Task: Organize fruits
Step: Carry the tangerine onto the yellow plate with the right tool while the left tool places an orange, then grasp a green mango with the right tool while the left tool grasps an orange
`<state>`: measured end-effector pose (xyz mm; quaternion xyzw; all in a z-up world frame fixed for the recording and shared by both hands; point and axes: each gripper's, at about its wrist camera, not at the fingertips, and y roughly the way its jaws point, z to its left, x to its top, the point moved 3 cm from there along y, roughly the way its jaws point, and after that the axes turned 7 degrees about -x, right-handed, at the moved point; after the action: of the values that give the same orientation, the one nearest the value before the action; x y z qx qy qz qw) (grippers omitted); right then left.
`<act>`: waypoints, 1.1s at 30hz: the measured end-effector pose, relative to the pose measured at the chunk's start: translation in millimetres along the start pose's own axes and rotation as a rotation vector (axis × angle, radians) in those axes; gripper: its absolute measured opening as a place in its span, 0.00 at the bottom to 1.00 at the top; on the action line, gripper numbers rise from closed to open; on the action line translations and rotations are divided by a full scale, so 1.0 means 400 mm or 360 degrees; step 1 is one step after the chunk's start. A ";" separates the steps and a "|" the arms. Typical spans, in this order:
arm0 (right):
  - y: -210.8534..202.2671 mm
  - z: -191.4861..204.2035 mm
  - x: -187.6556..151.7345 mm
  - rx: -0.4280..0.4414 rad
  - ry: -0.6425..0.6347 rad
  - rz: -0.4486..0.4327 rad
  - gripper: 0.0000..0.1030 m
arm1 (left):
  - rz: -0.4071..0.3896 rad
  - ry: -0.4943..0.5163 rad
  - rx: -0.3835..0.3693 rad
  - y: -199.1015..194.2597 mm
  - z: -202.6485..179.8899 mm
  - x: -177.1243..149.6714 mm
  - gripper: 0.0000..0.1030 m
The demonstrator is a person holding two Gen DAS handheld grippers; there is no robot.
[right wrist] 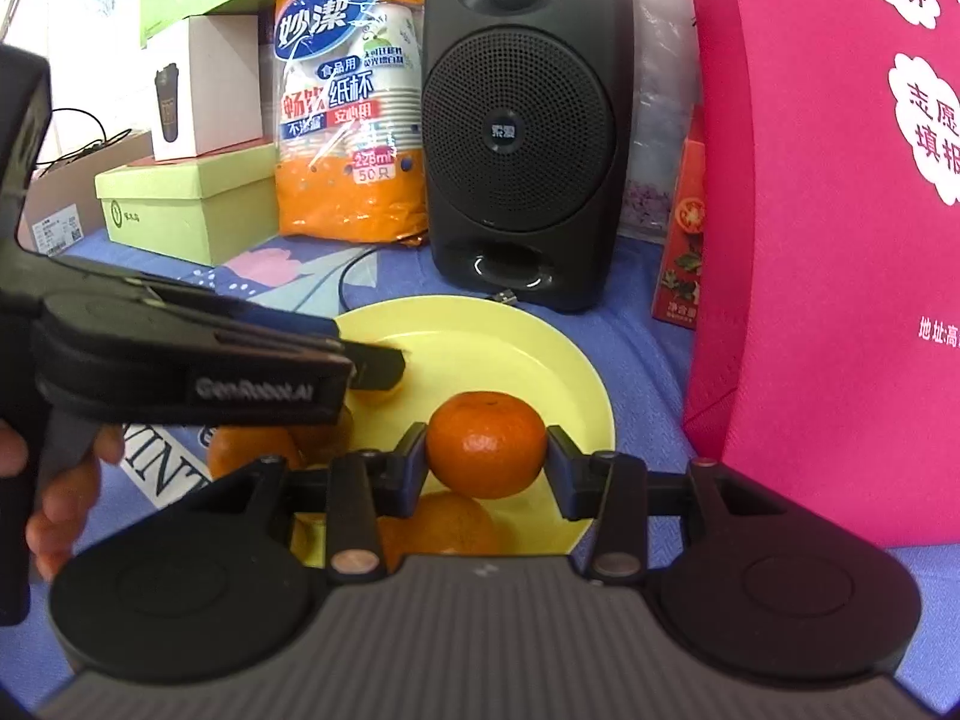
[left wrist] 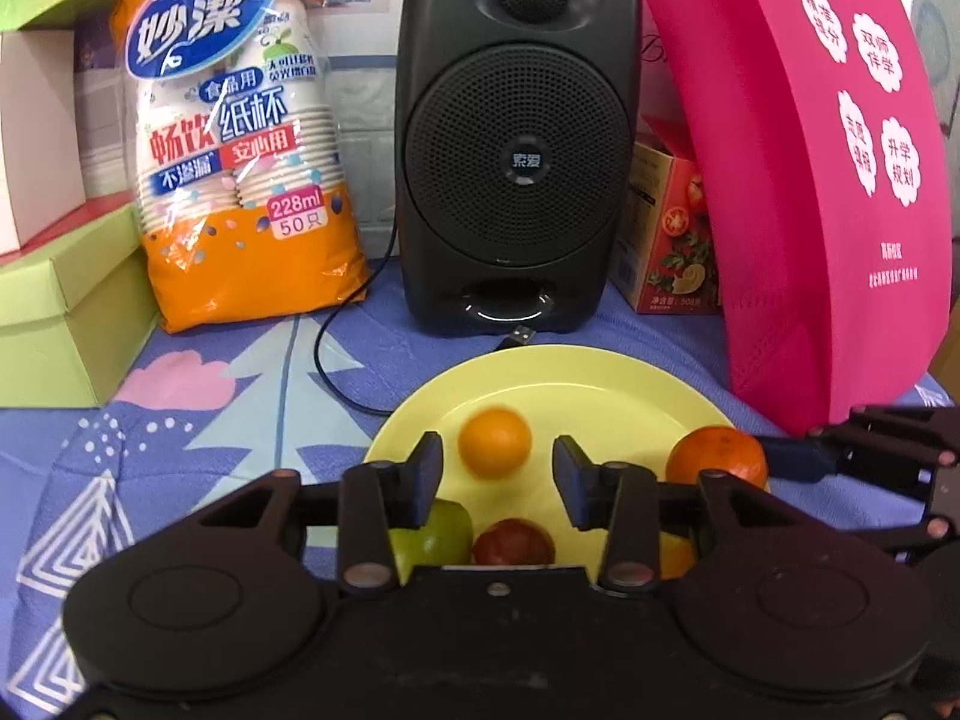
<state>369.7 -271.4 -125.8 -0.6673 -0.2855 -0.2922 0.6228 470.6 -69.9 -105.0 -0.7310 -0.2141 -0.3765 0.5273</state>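
A yellow plate [left wrist: 540, 384] lies on the blue cloth in front of a black speaker. In the left wrist view it holds a small orange [left wrist: 495, 443], a green apple [left wrist: 441, 534] and a dark red fruit [left wrist: 513, 542]. My left gripper [left wrist: 497, 483] is open above the plate, with the small orange showing beyond its fingers. My right gripper [right wrist: 487, 465] is shut on a mandarin [right wrist: 487, 445] over the plate's [right wrist: 480, 330] right part; the mandarin also shows in the left wrist view [left wrist: 717, 457]. More orange fruit [right wrist: 450, 525] lies under it.
A black speaker [left wrist: 516, 138] with its cable [left wrist: 336, 354] stands behind the plate. An orange pack of paper cups [left wrist: 240, 144] and green boxes [left wrist: 66, 300] stand at the left. A pink bag [left wrist: 828, 180] and a tomato carton [left wrist: 672, 240] stand at the right.
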 end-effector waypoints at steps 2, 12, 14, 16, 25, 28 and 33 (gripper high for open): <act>-0.008 -0.002 0.004 -0.0010 0.0002 -0.0013 0.42 | -0.0005 0.0019 0.0022 -0.018 -0.001 -0.002 0.45; -0.132 -0.007 -0.013 0.0012 0.0031 -0.0110 0.47 | -0.0096 0.0126 0.0053 -0.211 -0.020 -0.072 0.46; -0.165 -0.003 -0.035 0.0027 0.0048 -0.0121 0.48 | -0.0106 0.0110 0.0043 -0.251 -0.022 -0.102 0.46; -0.196 0.006 -0.062 0.0056 0.0059 -0.0118 0.48 | -0.0116 0.0092 0.0045 -0.288 -0.025 -0.135 0.46; -0.282 0.060 -0.204 0.0119 0.0049 -0.0026 0.48 | -0.0065 0.0038 0.0077 -0.403 -0.051 -0.321 0.46; -0.289 0.081 -0.246 0.0137 0.0030 0.0026 0.48 | -0.0025 0.0010 0.0096 -0.414 -0.049 -0.366 0.46; -0.317 0.111 -0.292 0.0174 -0.0014 0.0060 0.48 | 0.0030 0.0076 0.0095 -0.399 -0.071 -0.406 0.46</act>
<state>198.9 -221.3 -131.0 -0.6388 -0.2909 -0.2615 0.6625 246.3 -26.7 -129.1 -0.7076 -0.2058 -0.3823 0.5574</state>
